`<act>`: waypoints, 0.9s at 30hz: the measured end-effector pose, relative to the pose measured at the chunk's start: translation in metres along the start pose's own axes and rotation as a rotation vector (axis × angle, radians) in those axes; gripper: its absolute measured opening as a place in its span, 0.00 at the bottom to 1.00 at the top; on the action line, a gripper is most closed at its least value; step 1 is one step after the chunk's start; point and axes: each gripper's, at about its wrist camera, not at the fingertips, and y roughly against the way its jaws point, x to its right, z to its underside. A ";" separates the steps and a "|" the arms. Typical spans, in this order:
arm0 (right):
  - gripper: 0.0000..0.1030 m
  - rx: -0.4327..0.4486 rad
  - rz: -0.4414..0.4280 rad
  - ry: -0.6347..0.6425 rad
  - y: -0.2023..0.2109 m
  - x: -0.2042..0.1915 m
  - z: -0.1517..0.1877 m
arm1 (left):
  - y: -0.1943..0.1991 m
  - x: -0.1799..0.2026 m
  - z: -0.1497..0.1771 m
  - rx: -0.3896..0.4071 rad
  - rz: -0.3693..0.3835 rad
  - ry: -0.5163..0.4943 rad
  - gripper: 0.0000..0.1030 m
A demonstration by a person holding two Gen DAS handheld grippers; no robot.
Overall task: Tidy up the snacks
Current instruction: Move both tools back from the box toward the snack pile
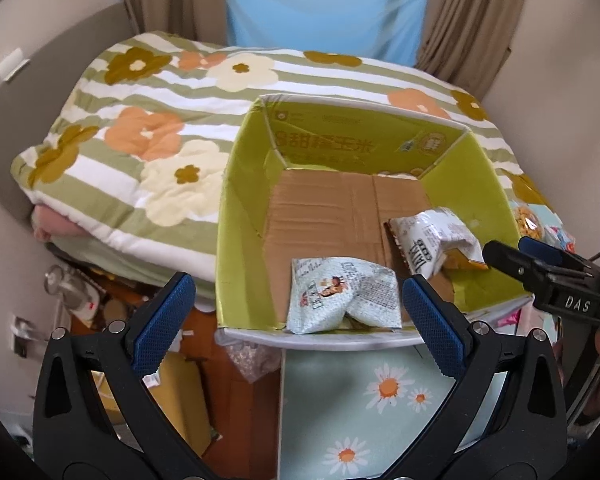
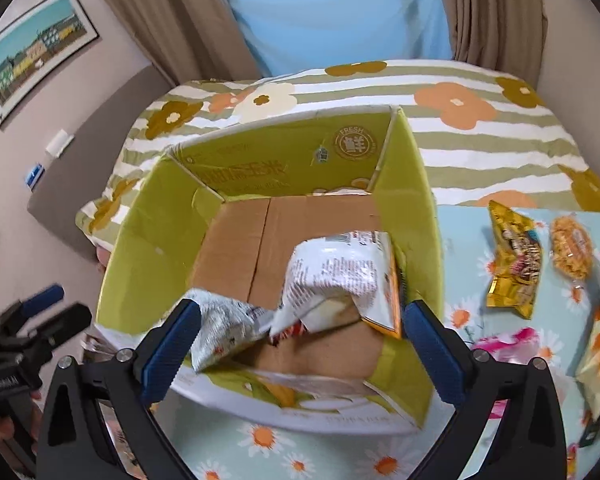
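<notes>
Both hand-held grippers spread apart, empty, over box.
Left hand-held gripper [image 1: 298,316] and right hand-held gripper [image 2: 300,334] clamp nothing; two white snack packets [image 1: 342,298] lie in green carton [image 1: 236,208]. Next: reach gold packet [image 2: 514,258] on tabletop [image 2: 460,248], pinch mid-body, not the seam.

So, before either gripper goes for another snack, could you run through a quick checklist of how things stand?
1. Left gripper open, nothing between its pads: ok.
2. Right gripper open, white packet released: ok, no pad presses it.
3. Both packets inside the green box: ok; the pale packet lies at the near wall.
4. Room left in the box: ok, bare cardboard floor shows.
5. Snacks left on the daisy cloth: ok, gold packet lies clear beside the box.
6. Whether the gold packet is sealed: cannot tell.
</notes>
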 end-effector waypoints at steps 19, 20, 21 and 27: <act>0.98 0.120 0.178 -0.122 0.100 0.067 0.040 | 0.023 0.098 0.004 0.044 0.223 -0.198 0.99; 0.98 0.133 0.190 -0.127 0.108 0.076 0.043 | 0.025 0.106 0.006 0.046 0.232 -0.204 0.99; 0.98 0.142 0.198 -0.128 0.115 0.082 0.045 | 0.027 0.116 0.007 0.048 0.240 -0.211 0.99; 0.98 0.182 0.245 -0.113 0.163 0.133 0.057 | 0.040 0.183 0.027 0.050 0.261 -0.233 0.99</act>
